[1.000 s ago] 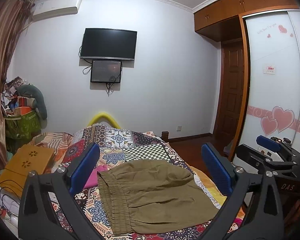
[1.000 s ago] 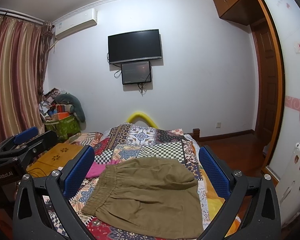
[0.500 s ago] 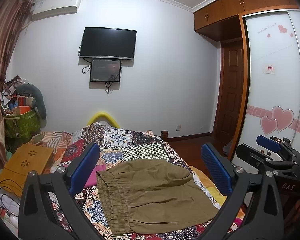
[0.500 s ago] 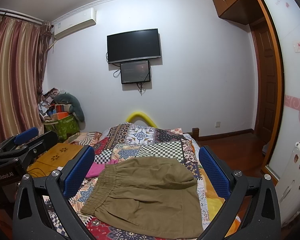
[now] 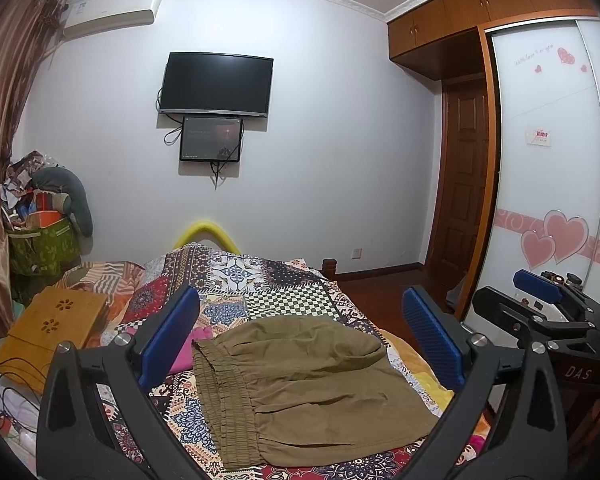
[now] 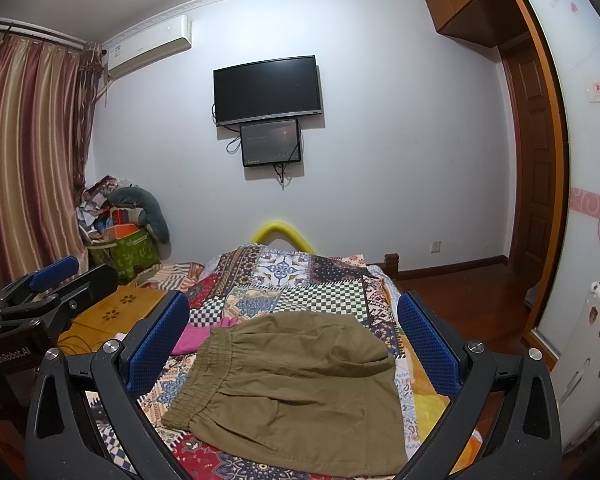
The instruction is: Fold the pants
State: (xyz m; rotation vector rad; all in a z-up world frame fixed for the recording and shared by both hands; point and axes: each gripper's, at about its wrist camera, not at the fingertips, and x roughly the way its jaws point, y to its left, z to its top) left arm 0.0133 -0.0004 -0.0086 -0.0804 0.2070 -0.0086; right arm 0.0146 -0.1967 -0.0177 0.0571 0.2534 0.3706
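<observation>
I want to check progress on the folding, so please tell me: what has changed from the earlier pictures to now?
Almost nothing. Both views drifted very slightly, so each hand-held gripper barely moved. Nothing was taken hold of or let go. The left hand-held gripper and the right hand-held gripper stay open and empty above the bed. The olive pants lie folded on the patchwork quilt as before, with the pink cloth beside them.

Dim, even room light (source unseen), edges bowed, corners perhaps vignetted.
</observation>
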